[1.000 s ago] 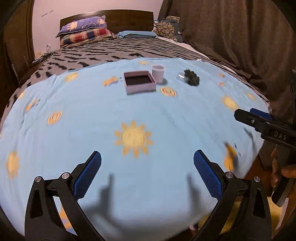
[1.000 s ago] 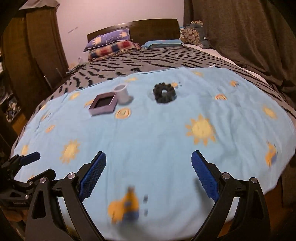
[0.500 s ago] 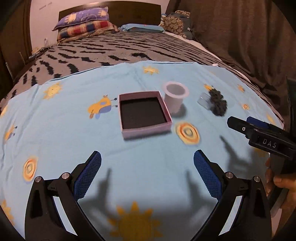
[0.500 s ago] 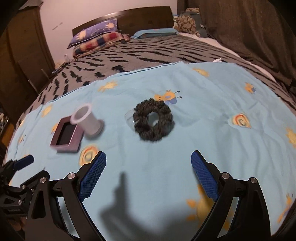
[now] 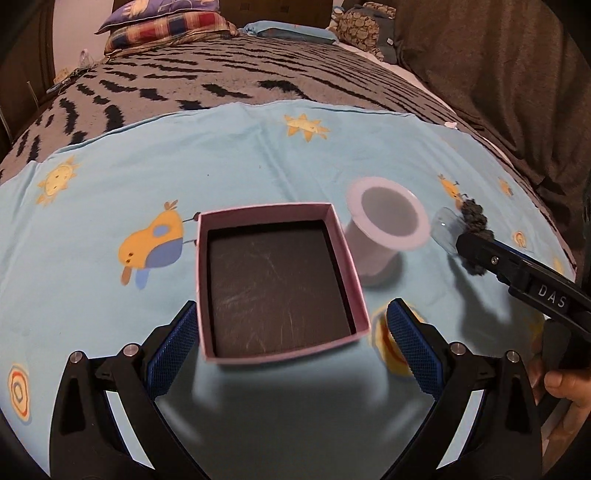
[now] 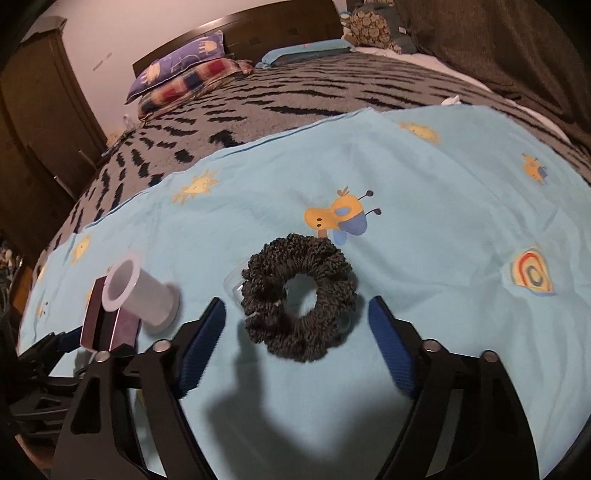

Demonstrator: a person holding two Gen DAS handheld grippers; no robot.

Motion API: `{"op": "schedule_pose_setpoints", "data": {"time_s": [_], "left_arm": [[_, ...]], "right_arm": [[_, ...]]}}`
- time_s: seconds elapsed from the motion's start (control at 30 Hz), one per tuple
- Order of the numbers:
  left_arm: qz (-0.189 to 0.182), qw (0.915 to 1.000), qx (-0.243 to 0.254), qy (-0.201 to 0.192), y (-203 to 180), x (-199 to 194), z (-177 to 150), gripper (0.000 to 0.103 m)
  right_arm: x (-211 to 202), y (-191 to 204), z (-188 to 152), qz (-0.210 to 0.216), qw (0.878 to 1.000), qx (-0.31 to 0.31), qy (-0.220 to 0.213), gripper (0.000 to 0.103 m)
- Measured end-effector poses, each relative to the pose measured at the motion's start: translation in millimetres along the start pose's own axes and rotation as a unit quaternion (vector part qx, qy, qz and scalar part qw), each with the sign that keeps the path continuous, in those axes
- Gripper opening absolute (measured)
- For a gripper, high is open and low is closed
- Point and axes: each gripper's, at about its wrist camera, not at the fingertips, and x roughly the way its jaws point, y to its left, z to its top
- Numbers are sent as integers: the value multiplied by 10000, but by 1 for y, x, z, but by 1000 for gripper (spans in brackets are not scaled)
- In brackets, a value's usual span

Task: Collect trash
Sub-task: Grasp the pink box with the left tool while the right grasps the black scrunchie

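A pink open box with a dark floor lies on the light-blue sheet. Its near end sits between the fingers of my open left gripper, with the pads clear of its walls. A white cup stands just right of the box. Further right, a dark knitted scrunchie rests on a clear plastic piece. My right gripper hovers at the scrunchie's near side, and its jaws are closing. The scrunchie lies at the fingertips, and the pads do not touch it. In this view the cup and box are at the left.
Beyond the sheet lies a grey blanket with black marks. Pillows lean on the headboard. A dark curtain hangs along the right side, and a wooden wardrobe stands at the left. A hand holds the right gripper.
Both grippers have moved forward and down over the sheet, the left up to the pink box and the right up to the scrunchie. The right jaws have narrowed.
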Motion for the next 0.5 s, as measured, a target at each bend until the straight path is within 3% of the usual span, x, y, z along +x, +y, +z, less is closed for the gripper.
{"op": "schedule_pose_setpoints", "data": {"time_s": [0.03, 0.1, 0.17, 0.33, 0.5], "left_arm": [[12, 10000, 19, -7, -1, 1, 2, 94], [3, 10000, 84, -46, -3, 2, 3, 90], [35, 9999, 105, -48, -3, 1, 4, 77], [-35, 9999, 148, -47, -2, -8, -3, 76], [-152, 9998, 141, -49, 0, -26, -27, 76]], "right_arm": [[1, -1, 0, 20, 10000, 12, 17, 60], [1, -1, 0, 110, 9999, 26, -10, 50], [-2, -2, -1, 162, 9999, 35, -49, 39], [-13, -3, -8, 185, 9998, 66, -99, 30], [-37, 1, -28, 224, 9997, 27, -125, 29]]}}
